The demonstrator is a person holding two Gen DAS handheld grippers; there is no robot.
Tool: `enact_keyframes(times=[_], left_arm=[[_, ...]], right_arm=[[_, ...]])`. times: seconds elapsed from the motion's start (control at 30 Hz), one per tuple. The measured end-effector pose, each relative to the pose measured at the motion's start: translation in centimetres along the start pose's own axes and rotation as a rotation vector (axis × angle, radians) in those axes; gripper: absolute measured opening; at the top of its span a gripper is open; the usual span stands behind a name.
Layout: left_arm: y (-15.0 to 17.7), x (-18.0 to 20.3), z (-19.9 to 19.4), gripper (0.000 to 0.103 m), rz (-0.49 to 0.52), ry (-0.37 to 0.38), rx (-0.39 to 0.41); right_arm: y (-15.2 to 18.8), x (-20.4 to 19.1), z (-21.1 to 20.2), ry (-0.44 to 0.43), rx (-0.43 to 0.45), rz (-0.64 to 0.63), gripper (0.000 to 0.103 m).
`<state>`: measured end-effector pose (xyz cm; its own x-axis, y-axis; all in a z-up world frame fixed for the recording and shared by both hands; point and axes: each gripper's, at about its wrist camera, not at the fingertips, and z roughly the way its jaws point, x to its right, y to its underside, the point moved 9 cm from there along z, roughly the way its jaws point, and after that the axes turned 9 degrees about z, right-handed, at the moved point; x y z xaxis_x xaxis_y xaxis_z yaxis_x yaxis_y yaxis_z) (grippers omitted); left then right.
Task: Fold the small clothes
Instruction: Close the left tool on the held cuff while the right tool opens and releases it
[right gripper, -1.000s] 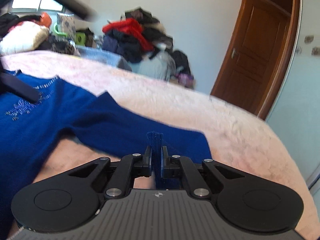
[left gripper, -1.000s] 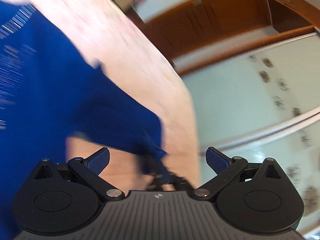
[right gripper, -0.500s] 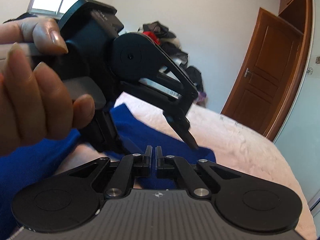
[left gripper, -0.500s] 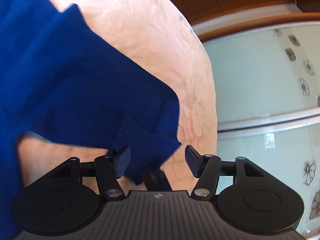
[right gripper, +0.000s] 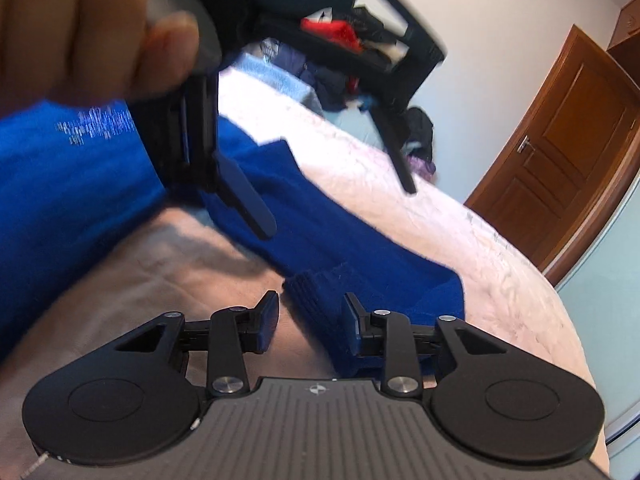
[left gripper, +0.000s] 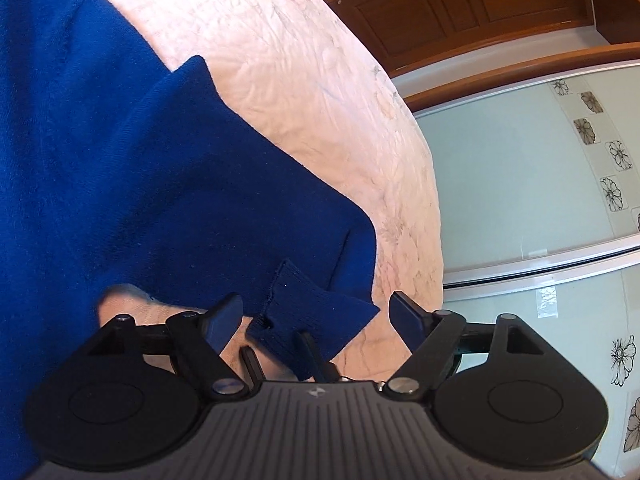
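Note:
A dark blue sweater (left gripper: pixel 120 180) lies spread on a pink bedspread (left gripper: pixel 304 80). One sleeve runs toward me and ends in a ribbed cuff (left gripper: pixel 312 320). My left gripper (left gripper: pixel 316 318) is open, its jaws either side of the cuff. In the right wrist view the same sleeve (right gripper: pixel 340 240) and cuff (right gripper: pixel 316 300) lie on the bed. My right gripper (right gripper: pixel 310 316) is open with the cuff between its jaws. The left gripper (right gripper: pixel 320 184) hangs above the sleeve, blurred, held by a hand (right gripper: pixel 80 28).
The bed's edge (left gripper: pixel 432 200) is at the right, with pale sliding wardrobe doors (left gripper: pixel 520 200) beyond. A brown wooden door (right gripper: pixel 568 160) stands at the far right. A heap of clothes (right gripper: pixel 352 52) lies past the bed's far side.
My right gripper, shut on the cuff before, has opened and let it go onto the bed. My left gripper has come down over the sleeve end, staying open.

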<state>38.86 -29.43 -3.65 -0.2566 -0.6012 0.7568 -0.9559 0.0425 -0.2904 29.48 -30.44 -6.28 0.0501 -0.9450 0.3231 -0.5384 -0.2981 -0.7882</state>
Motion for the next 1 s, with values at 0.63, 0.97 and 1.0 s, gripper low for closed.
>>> enact_keyframes(times=[0.63, 0.97, 1.0], left_arm=[[0.7, 1.0, 2.2, 0.084, -0.036, 0.075, -0.068], [0.7, 0.0, 1.8, 0.044, -0.041, 0.019, -0.062], [0.7, 0.0, 1.8, 0.037, -0.039, 0.020, -0.061]], right_arm=[[-2.9, 2.2, -6.0, -0.029, 0.243, 0.168, 0.003], [-3.3, 1.0, -6.4, -0.040, 0.246, 0.155, 0.003], [-3.3, 0.9, -6.4, -0.041, 0.245, 0.154, 0.003]])
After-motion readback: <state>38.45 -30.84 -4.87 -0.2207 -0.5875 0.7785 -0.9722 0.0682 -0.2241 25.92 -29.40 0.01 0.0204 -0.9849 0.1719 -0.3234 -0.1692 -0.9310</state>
